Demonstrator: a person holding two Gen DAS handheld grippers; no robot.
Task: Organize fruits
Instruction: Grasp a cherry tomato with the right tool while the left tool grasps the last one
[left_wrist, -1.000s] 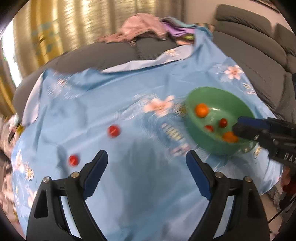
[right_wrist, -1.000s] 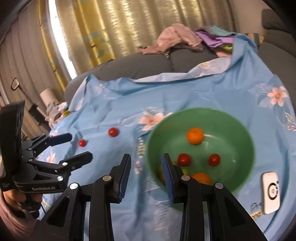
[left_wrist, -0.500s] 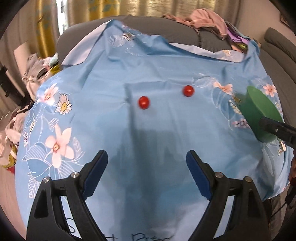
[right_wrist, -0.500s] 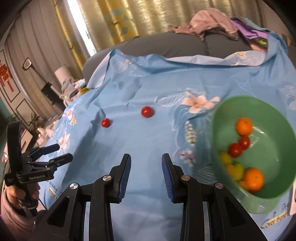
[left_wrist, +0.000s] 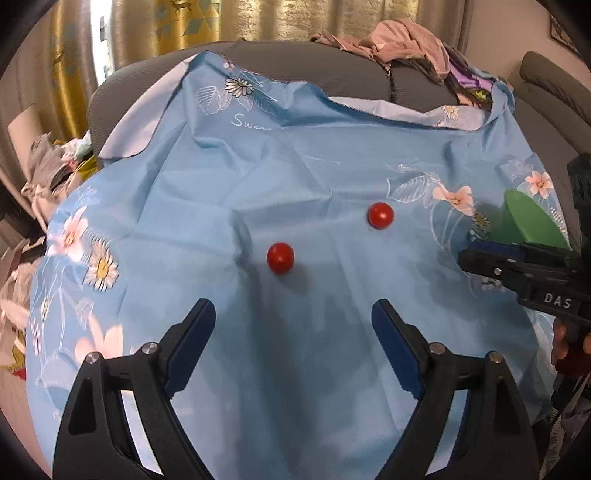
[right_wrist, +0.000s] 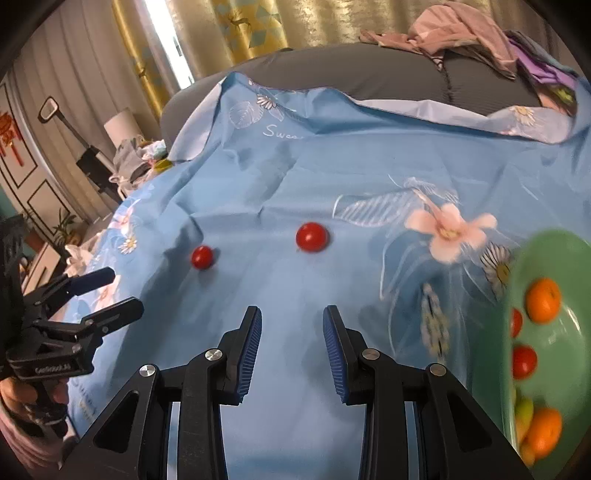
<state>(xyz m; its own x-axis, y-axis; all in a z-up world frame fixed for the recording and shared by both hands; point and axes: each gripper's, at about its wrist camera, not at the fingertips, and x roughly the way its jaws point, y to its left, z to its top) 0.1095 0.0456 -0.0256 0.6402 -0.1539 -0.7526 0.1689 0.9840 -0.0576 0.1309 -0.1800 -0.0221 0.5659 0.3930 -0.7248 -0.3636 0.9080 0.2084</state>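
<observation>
While both of your grippers hang empty above the blue cloth (left_wrist: 295, 166), two red tomatoes are left out on it, and the way you hold the tools fits that. Your left gripper (left_wrist: 293, 325) has its fingers spread wide and grasping nothing, lined up so the nearer tomato (left_wrist: 280, 257) sits just ahead of the gap and a little toward the left finger; that wide spread gives you room to come down around a small round fruit that would likely roll if nudged. Your right gripper (right_wrist: 291, 332) also holds nothing, its fingers parted more narrowly, and it faces the farther tomato (right_wrist: 312, 237), which lies between the nearer tomato and the green bowl (right_wrist: 576, 258). The bowl sits to the right of both tomatoes, at the cloth's right side, and already holds oranges, red tomatoes and a yellow-green fruit, so it looks like the collecting place. Splitting the two loose fruits one per hand seems the reason for the side-by-side stance. The cloth is soft and creased, draped over a grey sofa rather than a firm worktop, so press lightly when you close.
</observation>
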